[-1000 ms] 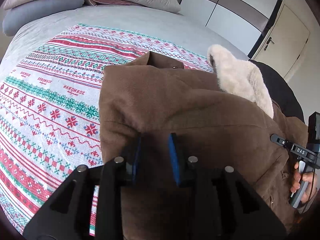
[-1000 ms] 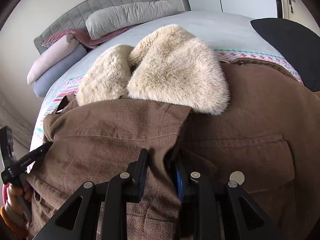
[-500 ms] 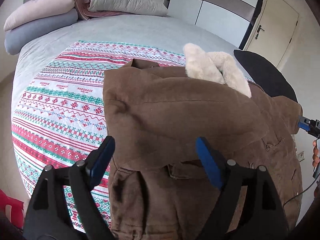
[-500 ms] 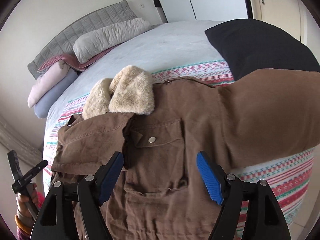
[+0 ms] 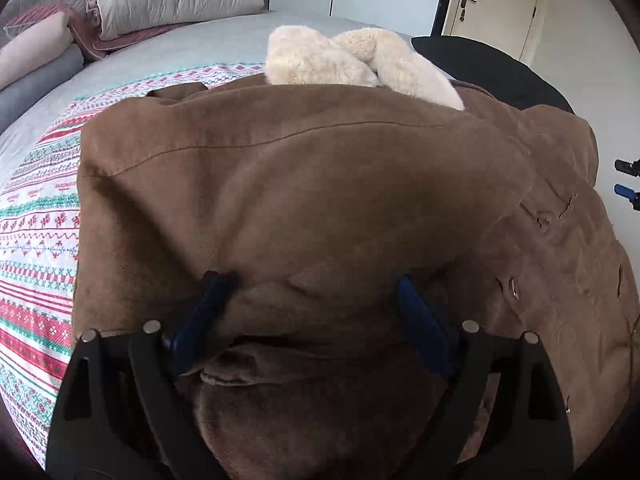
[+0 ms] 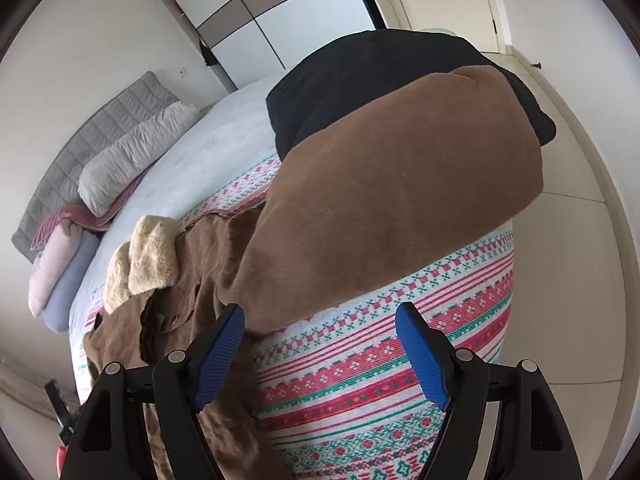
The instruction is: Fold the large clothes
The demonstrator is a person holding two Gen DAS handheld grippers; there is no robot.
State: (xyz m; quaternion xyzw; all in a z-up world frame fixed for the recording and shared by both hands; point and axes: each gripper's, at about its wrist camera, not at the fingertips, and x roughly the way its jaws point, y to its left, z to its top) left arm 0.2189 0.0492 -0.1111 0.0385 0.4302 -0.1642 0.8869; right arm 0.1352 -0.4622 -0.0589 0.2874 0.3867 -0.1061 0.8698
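Left tongs [image 5: 308, 312] opening over the brown coat [image 5: 320, 184]; right tongs [image 6: 320, 344] apart, empty. Its sleeve [image 6: 400, 200] overhangs the bed [image 6: 400, 360] and may slide off.

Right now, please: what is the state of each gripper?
Left gripper: jaws opening, pressing nothing, over the brown coat.
Right gripper: open, empty.

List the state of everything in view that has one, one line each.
Brown coat: lying on the bed, one sleeve folded across it, the other spread out.
Fur collar: bunched at the coat's top.
Left gripper: jaws opening over the coat.
Right gripper: open, empty.
Door: shut.
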